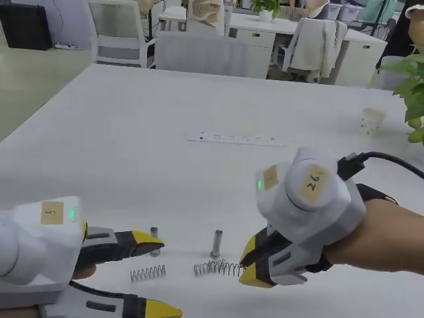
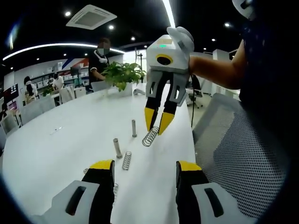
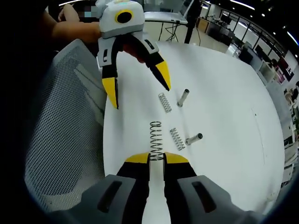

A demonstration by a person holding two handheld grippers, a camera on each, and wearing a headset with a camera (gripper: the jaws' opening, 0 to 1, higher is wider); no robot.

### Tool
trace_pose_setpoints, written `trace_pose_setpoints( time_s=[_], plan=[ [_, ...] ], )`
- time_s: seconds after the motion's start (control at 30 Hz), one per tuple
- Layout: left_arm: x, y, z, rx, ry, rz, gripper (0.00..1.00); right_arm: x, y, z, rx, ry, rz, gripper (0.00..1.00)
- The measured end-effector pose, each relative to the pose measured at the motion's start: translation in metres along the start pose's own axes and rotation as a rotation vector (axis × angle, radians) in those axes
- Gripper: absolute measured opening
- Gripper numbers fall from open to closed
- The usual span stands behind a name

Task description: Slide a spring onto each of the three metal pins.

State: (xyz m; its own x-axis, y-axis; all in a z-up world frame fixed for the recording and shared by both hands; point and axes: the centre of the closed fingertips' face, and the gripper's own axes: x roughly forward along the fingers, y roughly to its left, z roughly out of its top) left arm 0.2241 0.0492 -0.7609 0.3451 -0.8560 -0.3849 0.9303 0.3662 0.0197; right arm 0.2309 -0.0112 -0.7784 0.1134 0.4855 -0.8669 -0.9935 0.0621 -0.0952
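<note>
While right tongs [image 3: 156, 158] grip one spring [image 3: 156, 135] and left tongs [image 2: 145, 170] gape, pickup seems underway — next, align it over a pin [image 1: 216, 242].

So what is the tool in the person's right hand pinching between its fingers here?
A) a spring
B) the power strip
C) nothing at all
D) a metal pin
A: in the right gripper view, the right gripper has its yellow-tipped fingers closed on one end of a spring, while the metal pins sit apart from it on the table.
</note>
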Motion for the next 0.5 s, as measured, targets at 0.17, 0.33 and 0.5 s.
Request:
trace_pose_setpoints(
  time_s=[0.17,0.33,0.5],
  plan=[
    [0.005,-0.004,0.004,0.008,-0.005,-0.023,0.44,0.001,0.003,0.005,-0.014,-0.007,0.004,0.08],
    [0.010,-0.008,0.012,0.016,-0.034,-0.056,0.34,0.001,0.006,0.008,-0.035,-0.010,0.007,0.08],
    [0.014,-0.010,0.016,0.014,-0.052,-0.072,0.29,-0.002,0.006,0.012,-0.048,-0.019,0.009,0.08]
  ],
)
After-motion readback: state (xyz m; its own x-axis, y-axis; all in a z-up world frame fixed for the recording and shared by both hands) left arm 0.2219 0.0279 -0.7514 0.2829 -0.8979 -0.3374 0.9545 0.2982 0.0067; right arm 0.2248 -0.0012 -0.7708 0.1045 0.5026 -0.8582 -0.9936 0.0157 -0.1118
